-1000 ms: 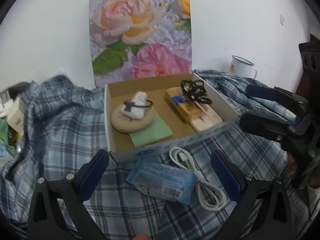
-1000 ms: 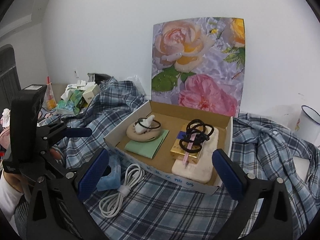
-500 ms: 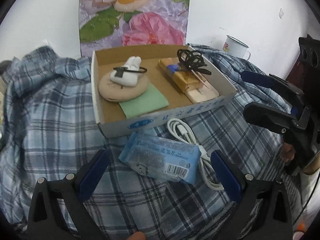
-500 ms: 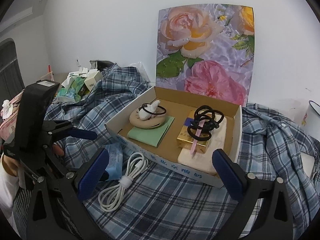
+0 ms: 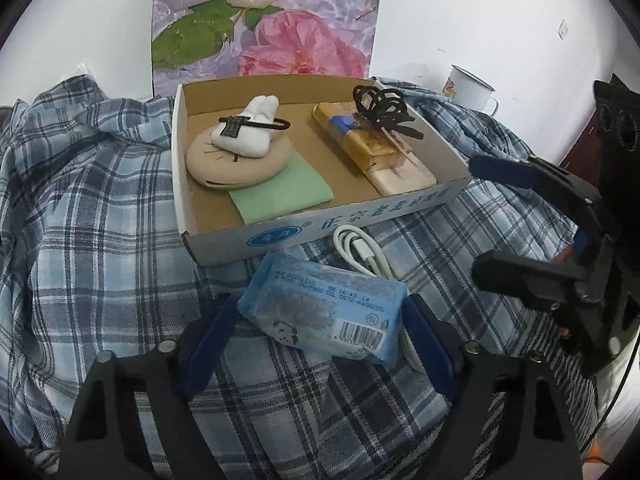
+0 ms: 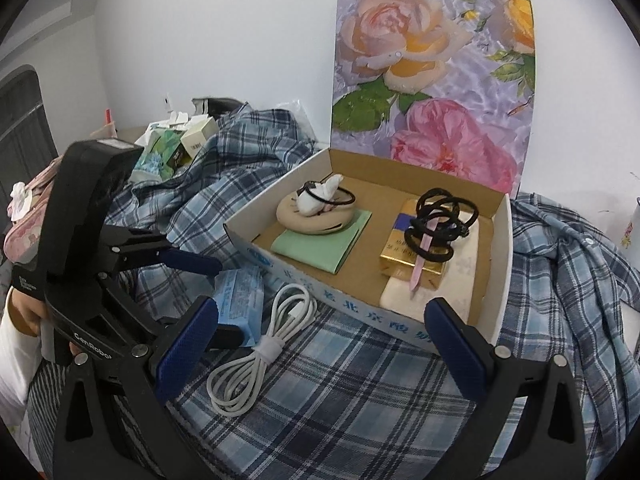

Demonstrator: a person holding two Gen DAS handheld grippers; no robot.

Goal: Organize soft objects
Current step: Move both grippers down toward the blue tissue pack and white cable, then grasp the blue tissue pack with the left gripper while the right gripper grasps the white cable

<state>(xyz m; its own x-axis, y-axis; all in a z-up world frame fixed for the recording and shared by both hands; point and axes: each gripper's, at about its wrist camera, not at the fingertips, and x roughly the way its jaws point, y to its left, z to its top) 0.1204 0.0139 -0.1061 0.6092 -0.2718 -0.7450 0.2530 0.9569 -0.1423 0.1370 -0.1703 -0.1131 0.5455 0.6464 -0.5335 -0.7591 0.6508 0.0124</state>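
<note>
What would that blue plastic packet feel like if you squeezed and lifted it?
The blue packet looks soft: its wrapper is wrinkled and puffy, so it would probably give as the left gripper closes around it. The glossy film may be a bit slippery. It seems light, barely denting the checked cloth.

Tissue pack (image 5: 326,312) before box (image 5: 320,232).

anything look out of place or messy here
Two things lie outside the cardboard box, on the plaid cloth: a blue tissue pack and a coiled white cable. The left gripper is closing around the pack.
</note>
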